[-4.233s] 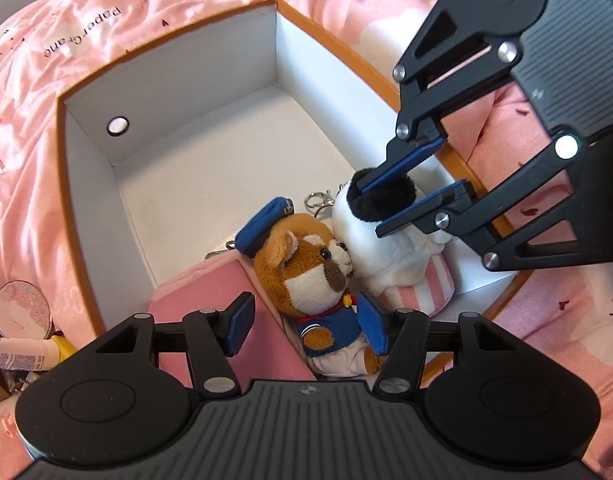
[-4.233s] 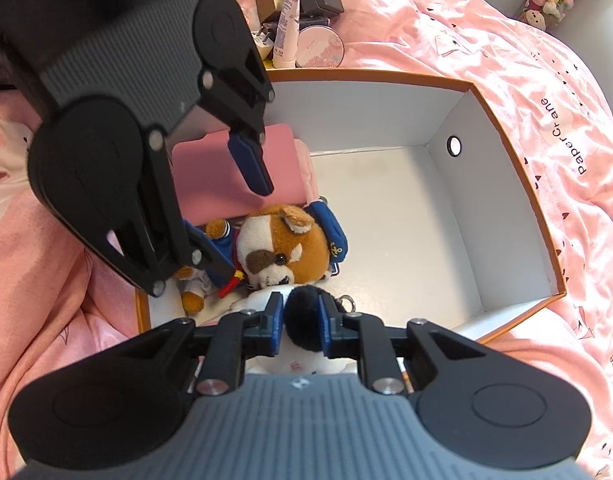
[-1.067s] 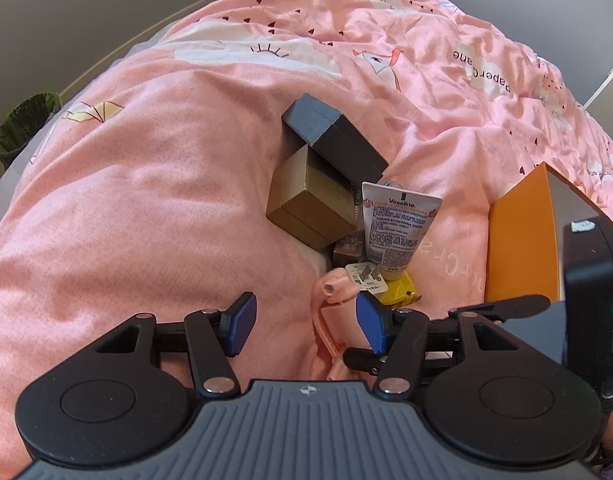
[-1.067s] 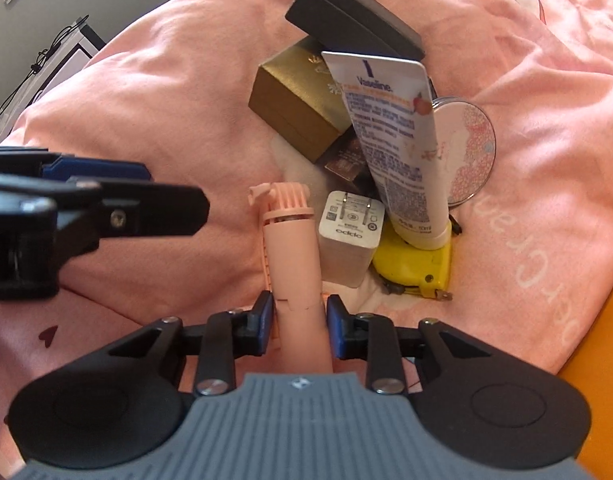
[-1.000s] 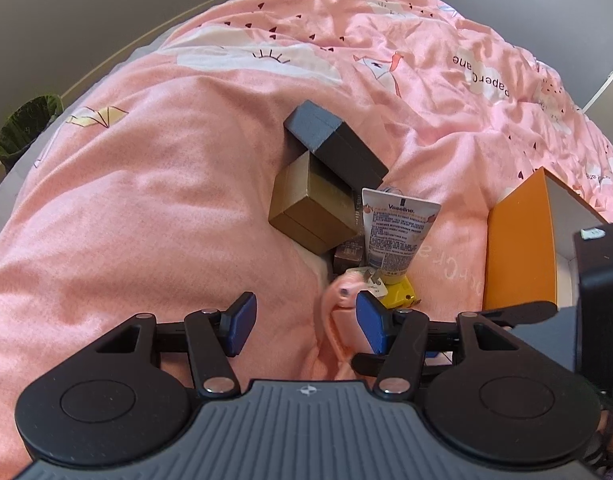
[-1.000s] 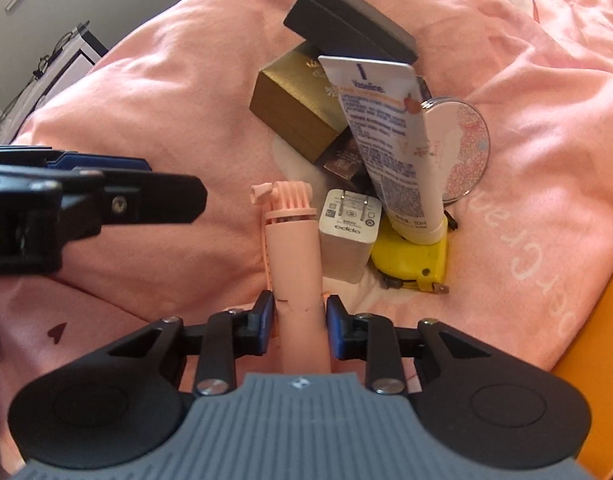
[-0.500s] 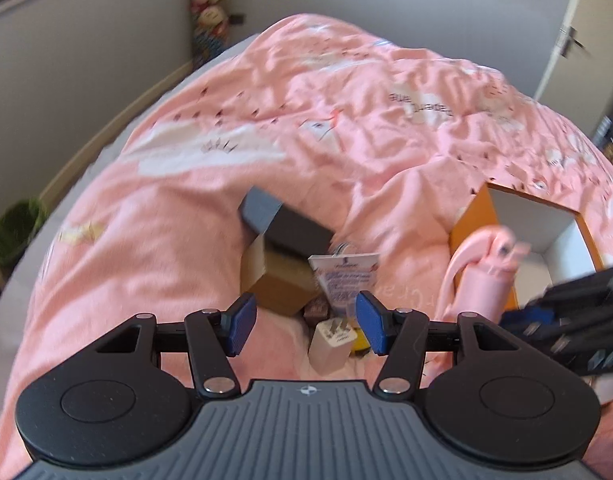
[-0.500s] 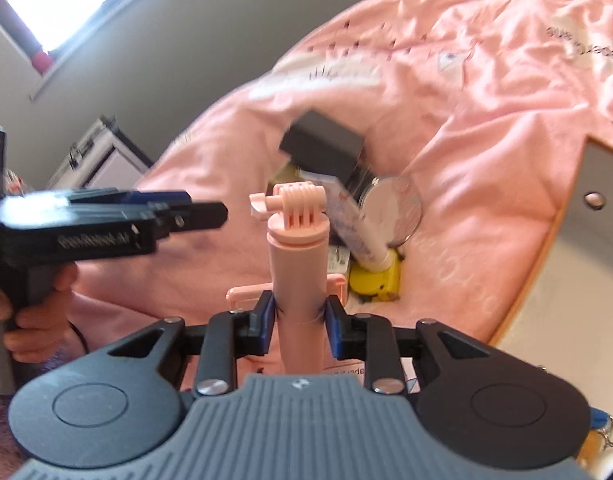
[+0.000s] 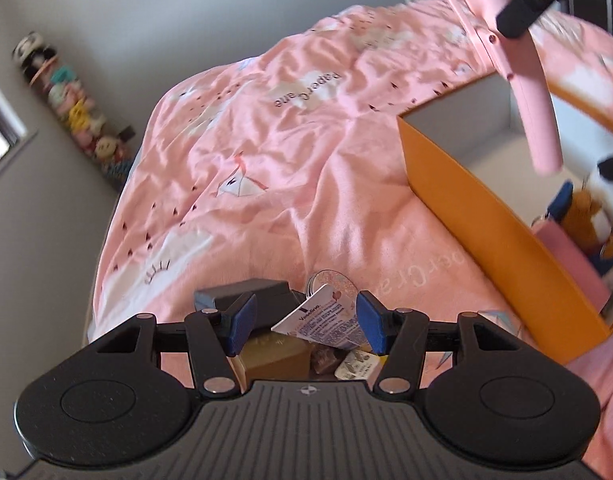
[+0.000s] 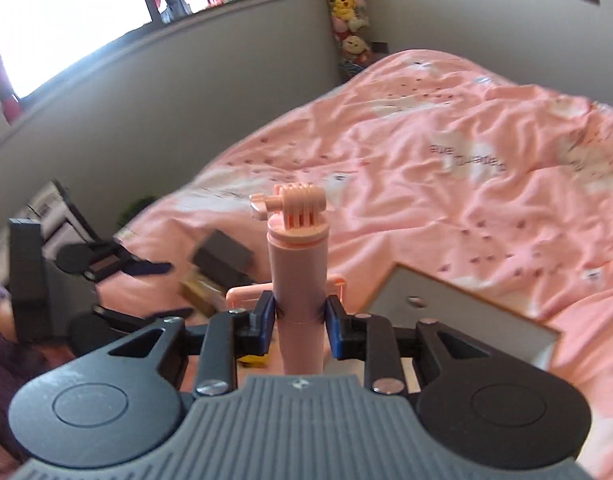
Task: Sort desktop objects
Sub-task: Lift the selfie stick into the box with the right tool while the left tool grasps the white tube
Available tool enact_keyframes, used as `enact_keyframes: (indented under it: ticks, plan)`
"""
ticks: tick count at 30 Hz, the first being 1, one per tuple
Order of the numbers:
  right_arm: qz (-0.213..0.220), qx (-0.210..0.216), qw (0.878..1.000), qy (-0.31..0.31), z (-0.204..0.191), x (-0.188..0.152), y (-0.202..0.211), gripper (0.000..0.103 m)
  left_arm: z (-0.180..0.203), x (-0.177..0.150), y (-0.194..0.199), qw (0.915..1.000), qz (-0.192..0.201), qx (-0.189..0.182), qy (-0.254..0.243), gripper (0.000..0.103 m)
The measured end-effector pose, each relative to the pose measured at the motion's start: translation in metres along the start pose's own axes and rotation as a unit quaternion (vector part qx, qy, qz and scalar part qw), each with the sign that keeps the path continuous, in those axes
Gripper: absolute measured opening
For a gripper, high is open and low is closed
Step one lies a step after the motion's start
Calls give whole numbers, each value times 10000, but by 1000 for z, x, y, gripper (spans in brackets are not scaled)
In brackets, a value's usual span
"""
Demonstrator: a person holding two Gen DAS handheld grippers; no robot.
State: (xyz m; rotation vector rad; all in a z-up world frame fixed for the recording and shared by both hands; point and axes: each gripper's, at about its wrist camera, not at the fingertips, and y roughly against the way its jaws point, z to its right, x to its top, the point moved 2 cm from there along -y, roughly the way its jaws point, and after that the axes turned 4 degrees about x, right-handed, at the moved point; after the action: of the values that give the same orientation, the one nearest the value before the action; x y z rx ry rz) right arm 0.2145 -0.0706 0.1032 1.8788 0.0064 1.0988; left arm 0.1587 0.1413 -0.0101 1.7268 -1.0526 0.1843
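My right gripper (image 10: pixel 300 320) is shut on a pink selfie stick (image 10: pixel 300 256), held upright well above the bed. In the left wrist view the selfie stick (image 9: pixel 518 68) hangs over the orange box (image 9: pixel 486 240), which holds plush toys (image 9: pixel 610 184) and a pink pouch (image 9: pixel 566 256). My left gripper (image 9: pixel 306 324) is open above the pile, with nothing between its pads. The pile holds a Vaseline tube (image 9: pixel 322 318), a dark box (image 9: pixel 246 296), a gold box (image 9: pixel 274 354), a white charger (image 9: pixel 356 364) and a round mirror (image 9: pixel 330 282).
Everything lies on a pink quilt (image 9: pixel 286 160) over a bed. The box's white inner wall (image 10: pixel 466 312) shows at the right of the right wrist view, and the left gripper (image 10: pixel 180 290) at the left. Grey walls, a window and a stack of plush toys (image 10: pixel 346 12) stand beyond.
My right gripper has lifted the pink selfie stick off the quilt and carried it up over the orange box. The left gripper has rolled and drifted, staying open above the pile.
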Motion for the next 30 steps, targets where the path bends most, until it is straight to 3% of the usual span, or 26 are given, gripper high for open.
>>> enact_keyframes:
  ticks: [4, 8, 13, 17, 22, 26, 28, 30]
  plan:
    - [-414, -492, 9963, 563, 19, -12, -22, 29, 5, -2, -16, 9971, -166, -60, -740, 65]
    - [-842, -775, 9890, 942, 36, -25, -50, 28, 14, -6, -30, 9882, -341, -18, -1494, 65]
    - [-1315, -1130, 9687, 1776, 38, -36, -80, 28, 19, -6, -45, 9762, -442, 24, -2122, 65]
    - [-1694, -1377, 9444, 2460, 38, -44, -109, 28, 23, -5, -55, 9704, -523, -149, -2355, 65]
    - [-2057, -1290, 9181, 3133, 37, -56, -143, 28, 26, -5, -63, 9661, -604, -369, -2484, 63]
    - [-2085, -1116, 9072, 3480, 40, -61, -163, 28, 25, -6, -66, 9665, -698, -493, -2420, 53]
    - [-2080, -1034, 9061, 3536, 44, -63, -170, 28, 23, -6, -69, 9680, -767, -534, -2329, 44]
    - [-2056, -1021, 9043, 3599, 50, -66, -176, 28, 21, -4, -69, 9701, -757, -531, -2246, 42]
